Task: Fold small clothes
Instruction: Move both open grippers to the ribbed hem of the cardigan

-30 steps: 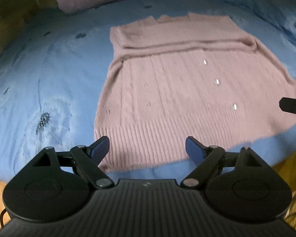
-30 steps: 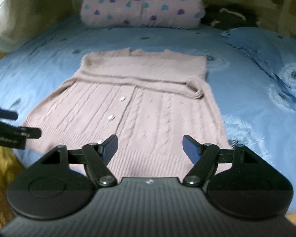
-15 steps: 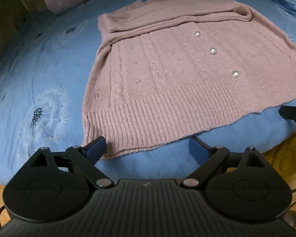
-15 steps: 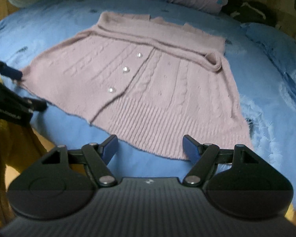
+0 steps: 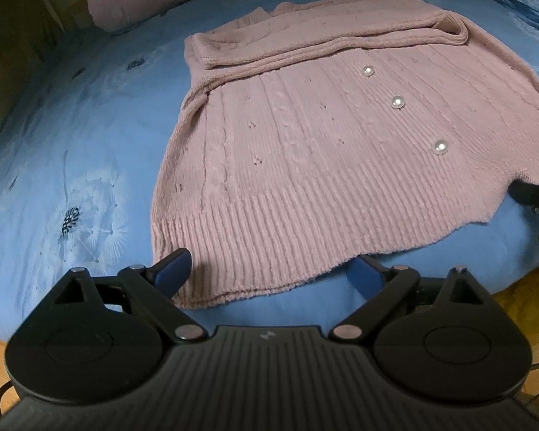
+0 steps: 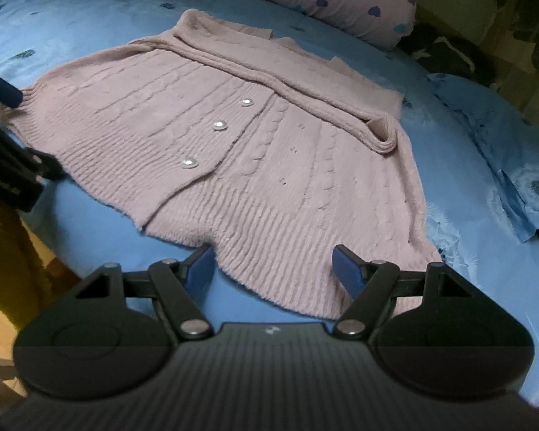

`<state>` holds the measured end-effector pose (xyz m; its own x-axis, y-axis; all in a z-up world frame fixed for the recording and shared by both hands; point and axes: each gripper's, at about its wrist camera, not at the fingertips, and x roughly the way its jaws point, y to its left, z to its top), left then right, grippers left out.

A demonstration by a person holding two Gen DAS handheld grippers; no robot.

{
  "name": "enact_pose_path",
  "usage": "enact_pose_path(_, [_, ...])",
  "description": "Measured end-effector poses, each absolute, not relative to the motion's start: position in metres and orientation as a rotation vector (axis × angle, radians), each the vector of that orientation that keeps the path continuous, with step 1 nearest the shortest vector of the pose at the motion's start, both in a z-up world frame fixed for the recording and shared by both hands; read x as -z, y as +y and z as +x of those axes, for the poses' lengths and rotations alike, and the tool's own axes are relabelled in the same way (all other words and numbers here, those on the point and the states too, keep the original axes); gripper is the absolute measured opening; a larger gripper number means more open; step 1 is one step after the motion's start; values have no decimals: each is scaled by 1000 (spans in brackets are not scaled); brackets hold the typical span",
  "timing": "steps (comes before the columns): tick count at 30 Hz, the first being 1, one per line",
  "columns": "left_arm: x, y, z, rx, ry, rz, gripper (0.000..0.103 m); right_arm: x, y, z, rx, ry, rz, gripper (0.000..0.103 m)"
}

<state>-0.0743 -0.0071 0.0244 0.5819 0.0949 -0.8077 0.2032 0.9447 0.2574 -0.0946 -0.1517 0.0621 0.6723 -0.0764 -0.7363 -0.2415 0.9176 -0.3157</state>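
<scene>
Blue bed sheet [image 5: 100, 136] holds the pink cardigan [image 5: 305, 165], sleeves folded over, lying flat just ahead of both claws. Left claw [image 5: 269, 269] and right claw [image 6: 273, 264] gape wide, holding nothing. Next, each should pinch a bottom corner and fold upward

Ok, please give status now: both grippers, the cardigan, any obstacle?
Left gripper open, right gripper open, both at hem. Pink cardigan flat on bed, sleeves folded across. No obstacle.

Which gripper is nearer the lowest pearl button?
Right, probably. The right gripper sits at the hem near the button; the left gripper is at the hem's far corner.
</scene>
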Motion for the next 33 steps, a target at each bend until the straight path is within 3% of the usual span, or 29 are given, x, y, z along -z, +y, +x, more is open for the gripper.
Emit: enact_pose_path(33, [-12,8,-57,61,962,276,103,-53,-192,-68,14,888,-211,75])
